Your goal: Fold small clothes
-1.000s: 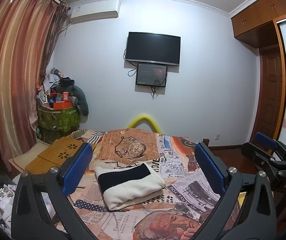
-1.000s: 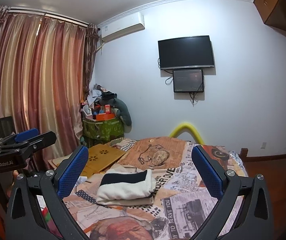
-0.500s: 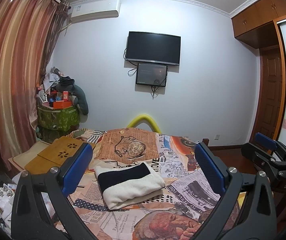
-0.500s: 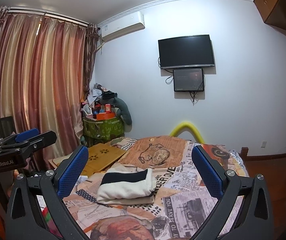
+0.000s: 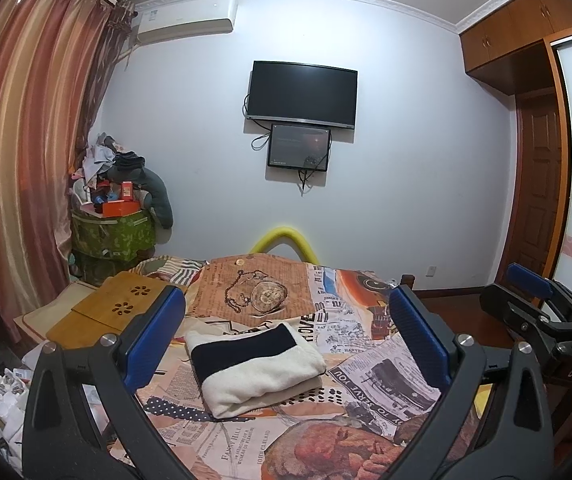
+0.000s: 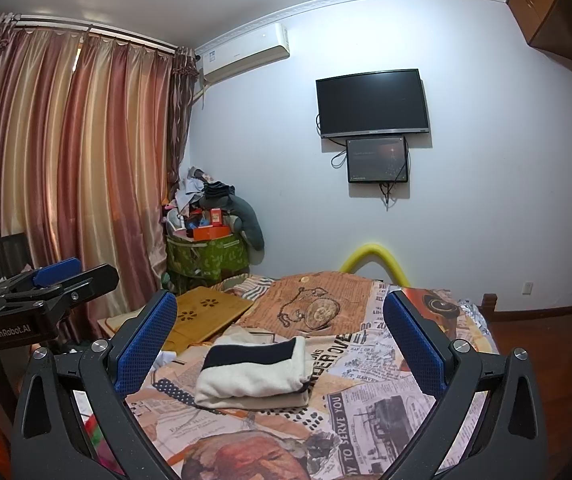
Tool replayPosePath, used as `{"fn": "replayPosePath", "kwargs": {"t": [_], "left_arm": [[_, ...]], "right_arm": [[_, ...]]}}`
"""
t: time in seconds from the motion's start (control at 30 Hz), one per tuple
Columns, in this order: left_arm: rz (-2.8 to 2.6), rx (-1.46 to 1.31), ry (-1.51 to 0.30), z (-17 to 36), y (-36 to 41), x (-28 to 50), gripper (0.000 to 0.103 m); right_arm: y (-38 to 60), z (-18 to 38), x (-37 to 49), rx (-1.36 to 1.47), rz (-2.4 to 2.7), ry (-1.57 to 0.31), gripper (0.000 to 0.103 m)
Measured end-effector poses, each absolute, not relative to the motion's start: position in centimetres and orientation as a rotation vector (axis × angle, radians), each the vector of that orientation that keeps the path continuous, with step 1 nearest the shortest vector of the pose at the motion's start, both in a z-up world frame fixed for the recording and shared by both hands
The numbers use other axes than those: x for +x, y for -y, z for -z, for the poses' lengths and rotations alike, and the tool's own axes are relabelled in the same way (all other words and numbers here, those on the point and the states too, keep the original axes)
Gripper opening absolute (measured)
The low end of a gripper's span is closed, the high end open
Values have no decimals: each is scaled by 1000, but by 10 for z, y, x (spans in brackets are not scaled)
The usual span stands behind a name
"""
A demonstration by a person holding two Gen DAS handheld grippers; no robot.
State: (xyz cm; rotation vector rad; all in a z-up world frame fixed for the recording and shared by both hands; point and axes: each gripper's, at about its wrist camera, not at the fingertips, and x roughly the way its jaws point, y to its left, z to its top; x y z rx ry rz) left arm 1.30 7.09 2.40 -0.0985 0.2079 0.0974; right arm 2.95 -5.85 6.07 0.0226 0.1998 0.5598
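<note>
A folded cream garment with a wide dark navy stripe (image 5: 252, 364) lies in a neat stack on the newspaper-print bedspread (image 5: 370, 372). It shows again in the right wrist view as the same folded garment (image 6: 254, 372), resting on a beige layer. My left gripper (image 5: 286, 336) is held above and before it, open, nothing between the blue pads. My right gripper (image 6: 280, 340) hangs likewise, open and empty. Each gripper appears at the edge of the other's view: the right gripper (image 5: 534, 300) and the left gripper (image 6: 58, 280).
A wooden lap tray (image 5: 122, 308) lies at the bed's left edge. A green box piled with clutter (image 5: 112, 232) stands by the curtains (image 5: 18, 184). A yellow foam arch (image 5: 284, 240) rises behind the bed. A television (image 5: 302, 94) hangs on the far wall; a door (image 5: 536, 196) stands at right.
</note>
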Motion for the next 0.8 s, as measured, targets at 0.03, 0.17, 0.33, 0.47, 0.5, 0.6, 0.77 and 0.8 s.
{"fn": "replayPosePath", "kwargs": {"t": [0.03, 0.17, 0.33, 0.47, 0.5, 0.6, 0.77, 0.8], "left_arm": [[-97, -101, -209, -24, -71, 13, 103], [-80, -108, -213, -24, -72, 14, 103], [-80, -106, -216, -24, -71, 16, 103], [-72, -114, -215, -24, -71, 16, 103], [-70, -113, -218, -24, -71, 15, 103], [-67, -112, -224, -24, -70, 15, 103], [-60, -106, -231, -22, -68, 16, 103], [-58, -102, -234, -22, -67, 16, 103]], "right_arm": [[59, -60, 30, 22, -560, -200, 102], [60, -60, 30, 23, -557, -200, 102], [60, -60, 30, 23, -557, -200, 102], [60, -60, 30, 23, -556, -200, 102], [60, -60, 31, 25, -556, -201, 102], [61, -60, 31, 26, -555, -203, 102], [61, -60, 32, 22, -553, -206, 102], [61, -60, 32, 23, -553, -206, 102]]}}
